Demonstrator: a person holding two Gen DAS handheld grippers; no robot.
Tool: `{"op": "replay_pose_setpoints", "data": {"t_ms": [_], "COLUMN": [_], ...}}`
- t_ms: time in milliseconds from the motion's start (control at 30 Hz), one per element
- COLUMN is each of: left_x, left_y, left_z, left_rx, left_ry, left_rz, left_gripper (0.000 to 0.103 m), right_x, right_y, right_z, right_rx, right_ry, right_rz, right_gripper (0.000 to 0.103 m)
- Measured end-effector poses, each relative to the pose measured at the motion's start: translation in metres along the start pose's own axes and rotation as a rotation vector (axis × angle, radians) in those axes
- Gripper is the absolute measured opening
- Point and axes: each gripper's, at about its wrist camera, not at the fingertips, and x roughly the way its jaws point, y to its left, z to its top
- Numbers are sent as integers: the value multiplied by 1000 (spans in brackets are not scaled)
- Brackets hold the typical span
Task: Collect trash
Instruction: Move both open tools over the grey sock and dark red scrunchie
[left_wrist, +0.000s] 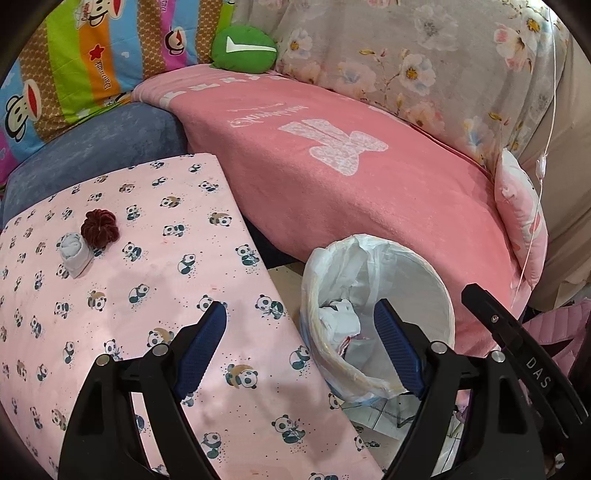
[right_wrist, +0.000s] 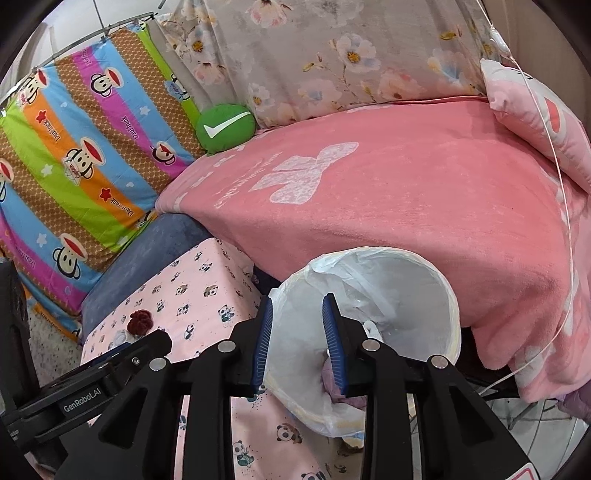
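My left gripper (left_wrist: 301, 332) is spread wide with nothing between its blue pads (left_wrist: 203, 350). It hangs over the near right edge of the panda-print surface (left_wrist: 155, 295), so that edge runs diagonally under the gap: cloth under my left finger, the trash bin (left_wrist: 436, 306) under my right one. The bin sits just off that edge, between the panda cloth and the drop of the pink blanket (left_wrist: 332, 173), its white liner folded over the rim and crumpled white paper (left_wrist: 338, 317) lying inside. Only a narrow strip of tiled floor shows around it.

Ahead and to my left, well apart from the fingers, a small white wad (left_wrist: 74, 253) rests on the panda cloth, touching a dark red scrunchie (left_wrist: 99, 227) just beyond it. The cloth between them and my left finger is bare.

My right gripper (right_wrist: 297, 341) is partly open, gap narrower than the left's, holding nothing. It hovers at the bin's near-left rim, the mouth of the bin (right_wrist: 424, 295) opening directly ahead, blanket edge (right_wrist: 406, 206) close behind it. My other tool's black frame (right_wrist: 92, 387) crosses low on my left, near my left finger.
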Motion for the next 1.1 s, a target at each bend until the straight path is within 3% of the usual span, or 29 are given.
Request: {"op": "replay_pose_setpoints", "data": {"t_ms": [167,567,1100], "left_x": [-6,-21,-29], "left_y": [25,84,183], "left_z": [-3,-14,-23], "left_rx": [-44,-156,-314], "left_ry": [-4,-13,-20], "left_rz": [17,62,160], "left_gripper": [78,78,79], "right_x": [1,15,57], "right_y": [19,81,167], "right_z": [-6,-28,-57], "right_rx": [-27,-125,-259], "right_ry": [9,65,164], "right_rz": [12,52,104], "right_gripper": [38,45,46]}}
